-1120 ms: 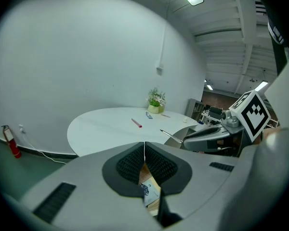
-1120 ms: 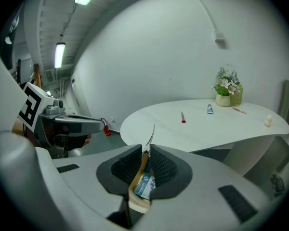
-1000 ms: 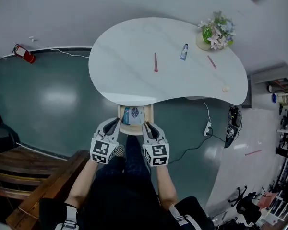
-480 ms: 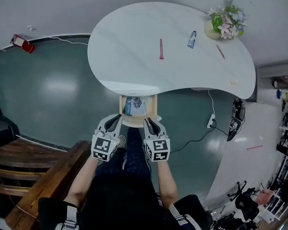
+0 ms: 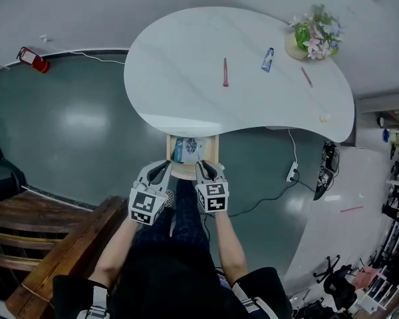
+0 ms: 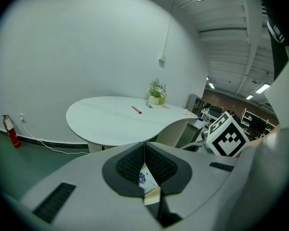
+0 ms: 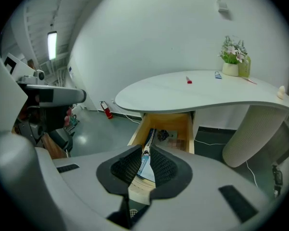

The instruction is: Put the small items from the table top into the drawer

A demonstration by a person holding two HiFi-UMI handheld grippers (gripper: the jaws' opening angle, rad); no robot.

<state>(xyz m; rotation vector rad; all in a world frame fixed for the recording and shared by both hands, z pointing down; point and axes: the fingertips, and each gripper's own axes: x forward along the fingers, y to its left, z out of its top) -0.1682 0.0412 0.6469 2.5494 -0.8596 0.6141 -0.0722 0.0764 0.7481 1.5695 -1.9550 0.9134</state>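
Now, R gripper (image 7: 146, 151) pinching thin pen-like item (image 7: 149, 138) over open drawer (image 7: 166, 121), L gripper (image 6: 144, 150) clenched empty alongside.

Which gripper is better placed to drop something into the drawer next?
Right: the right gripper points into the drawer, apparently gripping a thin item; the left gripper beside it is shut, empty.

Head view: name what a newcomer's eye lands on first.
The big white curved table fills the middle, nearly bare, with a flower pot at its far right end. Below its near edge a wooden drawer stands open, the left gripper and right gripper poised just in front of it.
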